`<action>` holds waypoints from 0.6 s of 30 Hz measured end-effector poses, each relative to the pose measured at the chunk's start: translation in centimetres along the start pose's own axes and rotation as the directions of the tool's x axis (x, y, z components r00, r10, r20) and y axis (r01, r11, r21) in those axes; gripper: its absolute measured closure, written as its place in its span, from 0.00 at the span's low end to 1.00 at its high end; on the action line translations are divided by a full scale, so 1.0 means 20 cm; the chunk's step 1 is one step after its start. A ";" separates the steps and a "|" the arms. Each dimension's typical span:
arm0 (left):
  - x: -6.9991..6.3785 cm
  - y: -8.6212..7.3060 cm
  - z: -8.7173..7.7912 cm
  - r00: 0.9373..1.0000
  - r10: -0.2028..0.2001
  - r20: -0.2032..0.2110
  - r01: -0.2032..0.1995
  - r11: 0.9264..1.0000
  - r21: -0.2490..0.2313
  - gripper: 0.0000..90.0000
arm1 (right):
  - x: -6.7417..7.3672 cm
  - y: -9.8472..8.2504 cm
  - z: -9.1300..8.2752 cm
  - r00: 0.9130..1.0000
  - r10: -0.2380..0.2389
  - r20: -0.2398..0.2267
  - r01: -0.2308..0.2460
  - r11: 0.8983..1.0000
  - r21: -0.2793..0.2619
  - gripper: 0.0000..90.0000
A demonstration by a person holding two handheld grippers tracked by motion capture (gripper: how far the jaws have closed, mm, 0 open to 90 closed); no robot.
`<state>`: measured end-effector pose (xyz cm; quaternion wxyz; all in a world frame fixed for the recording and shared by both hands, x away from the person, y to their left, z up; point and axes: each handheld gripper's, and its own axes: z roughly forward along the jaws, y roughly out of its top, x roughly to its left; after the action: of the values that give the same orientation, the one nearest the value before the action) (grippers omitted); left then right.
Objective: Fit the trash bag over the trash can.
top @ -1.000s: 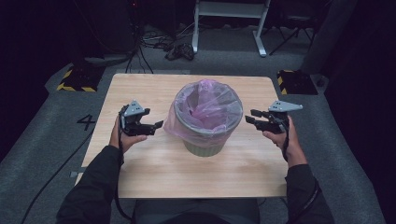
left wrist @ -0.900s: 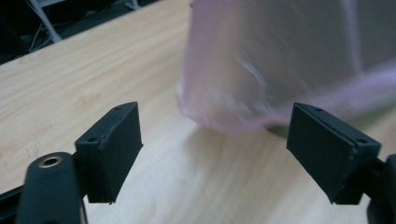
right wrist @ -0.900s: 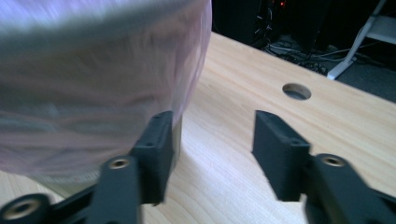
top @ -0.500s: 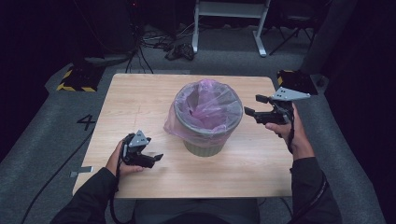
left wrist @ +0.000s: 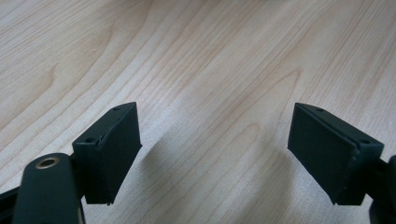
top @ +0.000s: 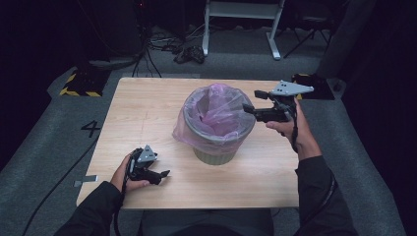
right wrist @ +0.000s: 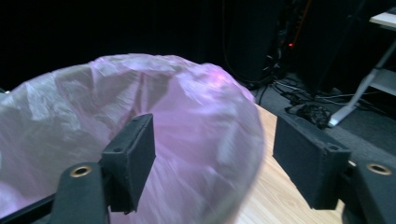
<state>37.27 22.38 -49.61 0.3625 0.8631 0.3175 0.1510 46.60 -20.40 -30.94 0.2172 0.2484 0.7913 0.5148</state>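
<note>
Jaws apart on left gripper over table; right gripper likewise beside bin.

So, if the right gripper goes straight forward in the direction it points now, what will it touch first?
Most likely the pink bag lining the bin. The right gripper has its jaws open level with the rim, and the bag's folded edge sits between them in the right gripper view. Exact depth is unclear.

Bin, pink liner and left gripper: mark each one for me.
bin (top: 214, 155), high view, on its grey-green front wall.
pink liner (top: 216, 110), high view, on the film inside the rim.
left gripper (top: 162, 173), high view, between its open jaws.
</note>
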 end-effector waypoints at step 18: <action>0.02 -0.04 0.01 1.000 -0.012 -0.006 0.012 1.000 0.007 0.18 | 0.11 0.10 0.22 0.997 -0.040 -0.059 0.046 0.993 0.107 0.33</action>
<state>37.32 22.86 -50.26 0.3596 0.8619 0.3243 0.1501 47.88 -15.31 -30.82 0.1917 0.2279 0.8292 0.4731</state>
